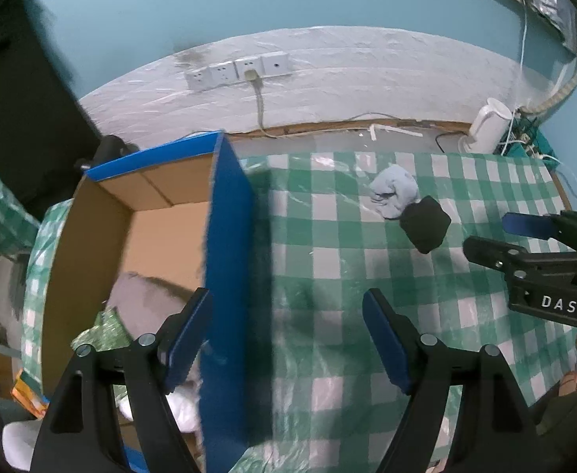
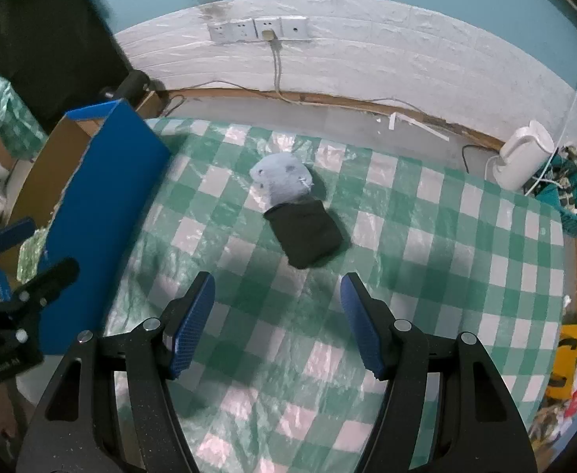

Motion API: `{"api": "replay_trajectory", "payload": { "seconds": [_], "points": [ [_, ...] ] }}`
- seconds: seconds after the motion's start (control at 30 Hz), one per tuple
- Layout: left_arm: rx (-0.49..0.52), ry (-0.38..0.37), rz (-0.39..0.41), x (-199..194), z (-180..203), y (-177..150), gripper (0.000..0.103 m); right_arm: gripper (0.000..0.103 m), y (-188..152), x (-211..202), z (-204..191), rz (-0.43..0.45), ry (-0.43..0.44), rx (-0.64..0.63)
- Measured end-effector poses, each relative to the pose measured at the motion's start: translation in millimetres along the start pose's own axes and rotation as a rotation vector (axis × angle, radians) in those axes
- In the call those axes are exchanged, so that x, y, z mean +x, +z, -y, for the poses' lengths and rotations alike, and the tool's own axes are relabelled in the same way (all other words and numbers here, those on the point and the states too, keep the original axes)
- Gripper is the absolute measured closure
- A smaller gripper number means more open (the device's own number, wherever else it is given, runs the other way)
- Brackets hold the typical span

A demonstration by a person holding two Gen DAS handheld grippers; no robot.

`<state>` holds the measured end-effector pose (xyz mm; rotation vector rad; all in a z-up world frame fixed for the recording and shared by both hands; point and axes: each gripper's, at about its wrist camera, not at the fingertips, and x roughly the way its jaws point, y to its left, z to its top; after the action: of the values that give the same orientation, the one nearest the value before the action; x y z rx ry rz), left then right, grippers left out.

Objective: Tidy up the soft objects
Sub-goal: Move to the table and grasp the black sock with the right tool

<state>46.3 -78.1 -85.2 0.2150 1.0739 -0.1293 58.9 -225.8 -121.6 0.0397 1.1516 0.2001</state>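
A light blue soft cloth lies bunched on the green checked tablecloth, touching a folded black cloth just in front of it. My right gripper hovers open and empty just short of the black cloth. In the left wrist view both cloths, light blue and black, lie to the far right. My left gripper is open and empty, its fingers astride the blue wall of a cardboard box. Grey, white and green soft things lie inside. The right gripper reaches in from the right.
The box stands at the table's left edge, with the left gripper beside it. A white kettle and cables sit at the back right corner. A row of wall sockets is behind. Clutter lies beyond the right edge.
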Motion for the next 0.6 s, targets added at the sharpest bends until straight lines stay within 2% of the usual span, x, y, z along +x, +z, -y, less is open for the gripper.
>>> {"api": "replay_trajectory", "payload": {
  "seconds": [0.37, 0.6],
  "points": [
    [0.049, -0.027, -0.057, 47.7, 16.8, 23.4, 0.024, 0.037, 19.2, 47.4, 18.2, -0.005, -0.024, 0.029],
    [0.065, -0.036, -0.097, 77.7, 22.1, 28.6, 0.024, 0.037, 30.3, 76.3, 20.9, -0.019, -0.05, -0.007]
  ]
}}
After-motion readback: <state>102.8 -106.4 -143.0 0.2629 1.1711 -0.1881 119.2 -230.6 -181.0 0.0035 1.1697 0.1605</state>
